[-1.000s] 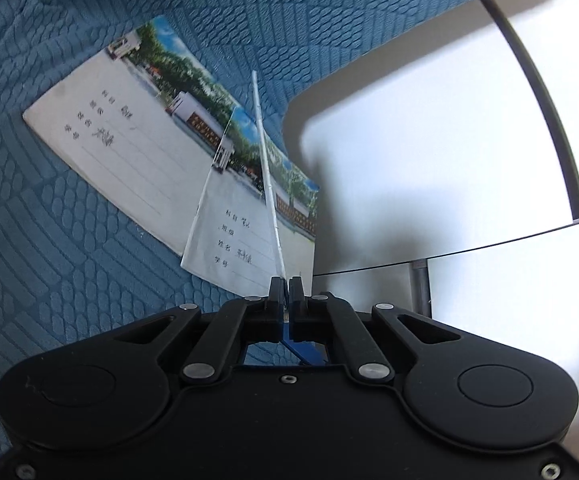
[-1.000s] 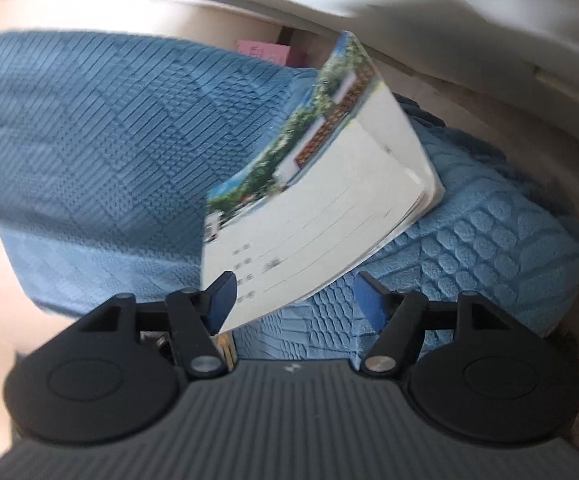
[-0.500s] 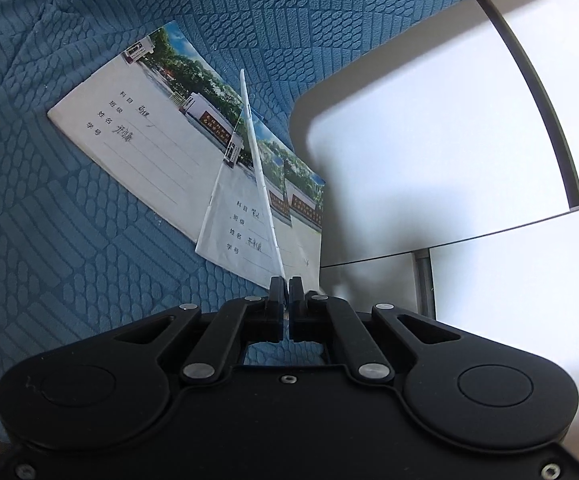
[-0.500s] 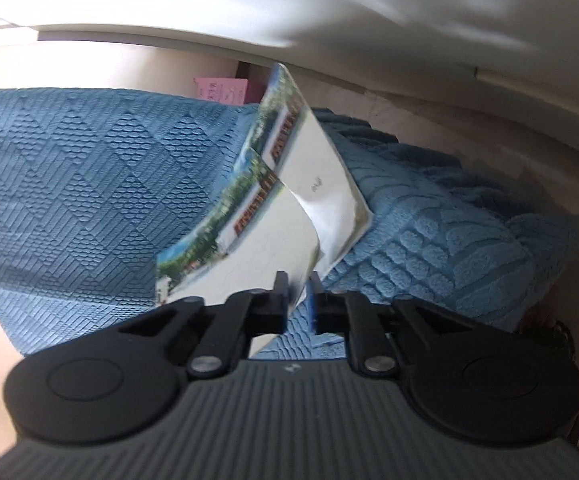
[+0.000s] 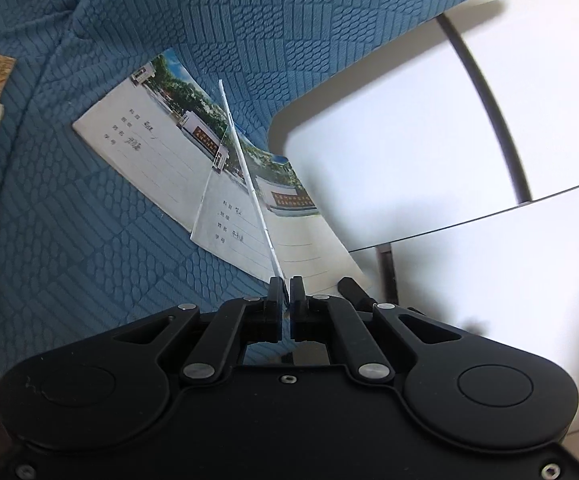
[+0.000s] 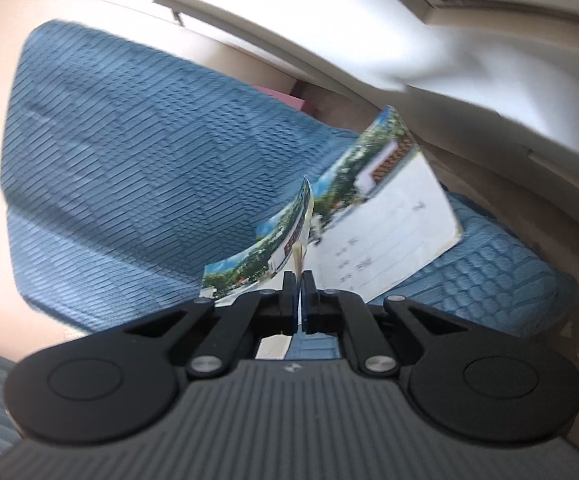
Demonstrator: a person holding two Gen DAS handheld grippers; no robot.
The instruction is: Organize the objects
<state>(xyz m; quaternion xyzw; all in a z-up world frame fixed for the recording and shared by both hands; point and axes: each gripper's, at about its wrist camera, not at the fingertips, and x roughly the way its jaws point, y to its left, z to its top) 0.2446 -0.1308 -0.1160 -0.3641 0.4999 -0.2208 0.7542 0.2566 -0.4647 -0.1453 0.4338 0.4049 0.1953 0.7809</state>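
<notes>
Pinched edge-on in the closed left tongs (image 5: 287,286), 1 thin notebook (image 5: 245,184) is lifted clear of 2 others (image 5: 145,148) on the blue bedspread (image 5: 89,240). A bent notebook cover (image 6: 285,236) is clamped in the closed right tongs (image 6: 299,280), probably for stacking.

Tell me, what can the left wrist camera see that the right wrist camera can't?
Only the left wrist view shows the white table and a thin sheet seen edge-on, pinched in the shut left gripper. Only the right wrist view shows the pink thing behind the cloth, and the shut right gripper pinching a notebook. Both show the blue cloth and photo-covered notebooks.
</notes>
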